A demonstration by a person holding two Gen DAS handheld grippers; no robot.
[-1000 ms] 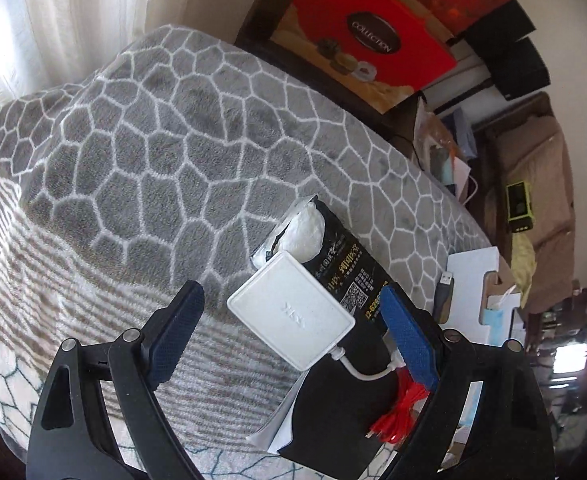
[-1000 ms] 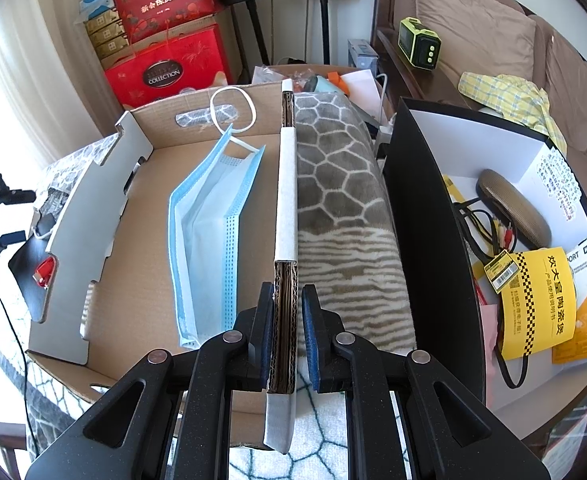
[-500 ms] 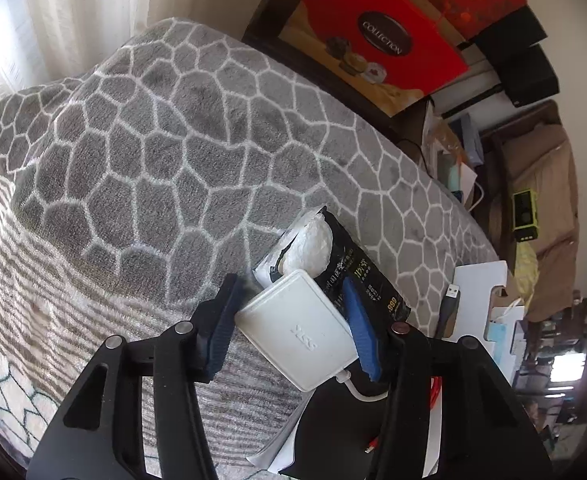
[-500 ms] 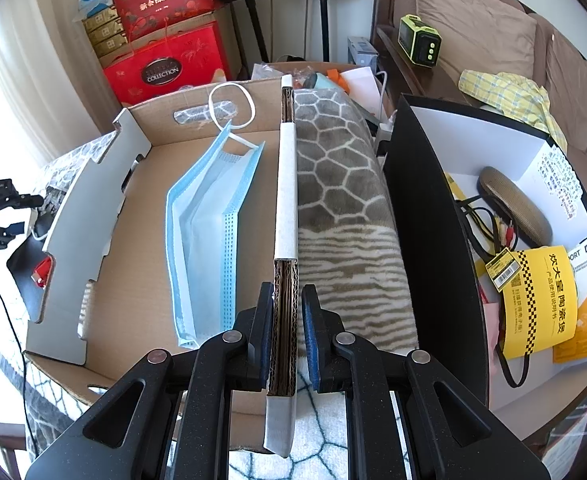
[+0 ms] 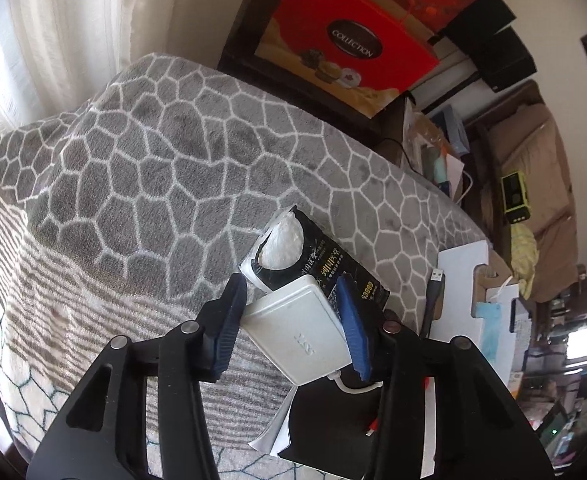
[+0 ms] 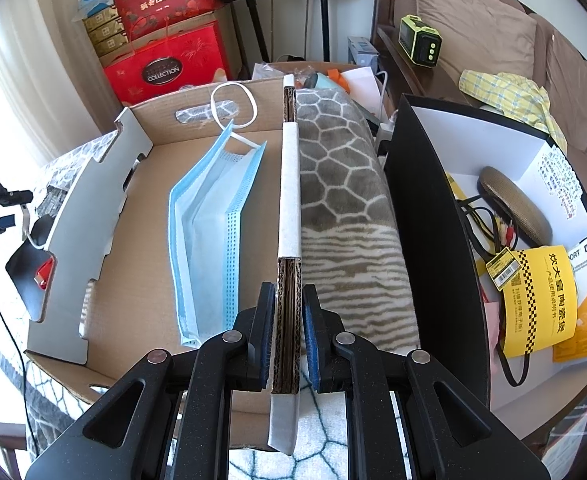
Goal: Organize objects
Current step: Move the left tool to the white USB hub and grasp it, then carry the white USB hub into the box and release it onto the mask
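Here the white drive [image 5: 299,334] is clamped between the pads of the left hand-held gripper [image 5: 291,324], just above the black pouch [image 5: 317,264] on the blanket [image 5: 153,168]; its long axis runs forward along the fingers, cable end rearward. The cardboard box [image 6: 93,216] lies right of it, its wall [image 6: 289,216] pinched by the right hand-held gripper [image 6: 288,336].

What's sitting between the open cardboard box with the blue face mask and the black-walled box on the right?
In the right wrist view, only a strip of grey honeycomb-patterned blanket lies between the cardboard box and the black-walled box; no object rests on it.
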